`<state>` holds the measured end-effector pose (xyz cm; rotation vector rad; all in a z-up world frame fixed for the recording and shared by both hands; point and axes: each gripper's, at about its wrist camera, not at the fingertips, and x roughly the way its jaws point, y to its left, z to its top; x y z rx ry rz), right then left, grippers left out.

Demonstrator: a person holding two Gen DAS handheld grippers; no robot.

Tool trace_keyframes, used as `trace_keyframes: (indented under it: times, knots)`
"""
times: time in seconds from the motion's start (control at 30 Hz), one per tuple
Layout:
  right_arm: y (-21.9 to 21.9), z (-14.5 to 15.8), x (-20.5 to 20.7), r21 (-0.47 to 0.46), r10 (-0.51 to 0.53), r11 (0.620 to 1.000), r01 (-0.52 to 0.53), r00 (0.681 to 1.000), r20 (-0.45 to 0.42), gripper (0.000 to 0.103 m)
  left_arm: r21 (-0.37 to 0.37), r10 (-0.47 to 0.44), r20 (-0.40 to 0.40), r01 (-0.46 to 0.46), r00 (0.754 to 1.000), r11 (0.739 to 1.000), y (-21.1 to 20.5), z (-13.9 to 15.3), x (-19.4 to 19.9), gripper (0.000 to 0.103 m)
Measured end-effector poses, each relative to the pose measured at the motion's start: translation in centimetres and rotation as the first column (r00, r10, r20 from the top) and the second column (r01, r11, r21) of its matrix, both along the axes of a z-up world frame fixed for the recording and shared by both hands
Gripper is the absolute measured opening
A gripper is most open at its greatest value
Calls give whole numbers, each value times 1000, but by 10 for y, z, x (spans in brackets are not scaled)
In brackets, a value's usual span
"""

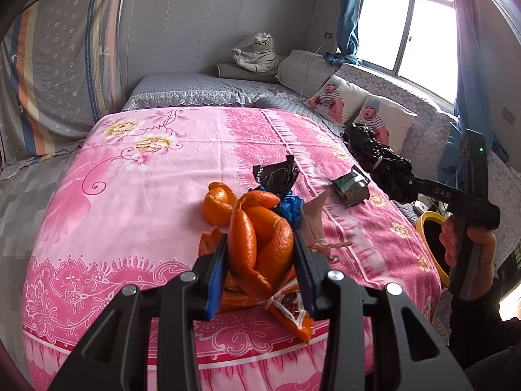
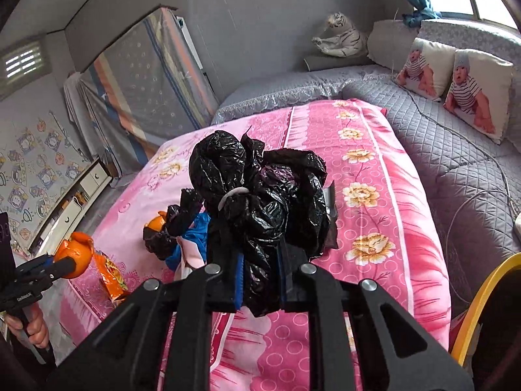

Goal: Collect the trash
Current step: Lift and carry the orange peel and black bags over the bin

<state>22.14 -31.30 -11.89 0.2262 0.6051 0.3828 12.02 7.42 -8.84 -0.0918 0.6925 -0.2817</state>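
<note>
Both claws are loaded: left gripper [image 1: 260, 251] clamps curled orange peel [image 1: 260, 238], right gripper [image 2: 260, 280] clamps crumpled black plastic bag [image 2: 260, 195]. Next move, in my judgement: carry both to yellow-rimmed bin [image 1: 426, 241].

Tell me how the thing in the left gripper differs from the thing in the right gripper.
The orange peel is bright orange, stiff and curled; the black plastic bag is dark, glossy and crumpled. The bag is tied with a white band; the peel is loose. Both are trash, each pinched between blue pads above the pink bedspread.
</note>
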Motion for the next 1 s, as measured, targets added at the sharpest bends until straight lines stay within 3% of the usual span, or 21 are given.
trace_keyframes:
  times: [0.23,0.47,0.77,1.0]
  knots:
    - [-51,41,-59,76,-114,992,103,983,147,14,4,-52,76,52,996,999,-34,26,2,36]
    - [-100,64,-115,129,-260,964,234,932,251,14,15,-143,119,142,983,990,-92,42,13,36]
    - [-157,79,-172,170,-427,904,392,844,325,14,31,-310,183,309,933,950,-189,62,12,36]
    - [-192,82,-212,189,-577,813,551,717,391,14,34,-408,208,410,889,911,-255,69,7,36]
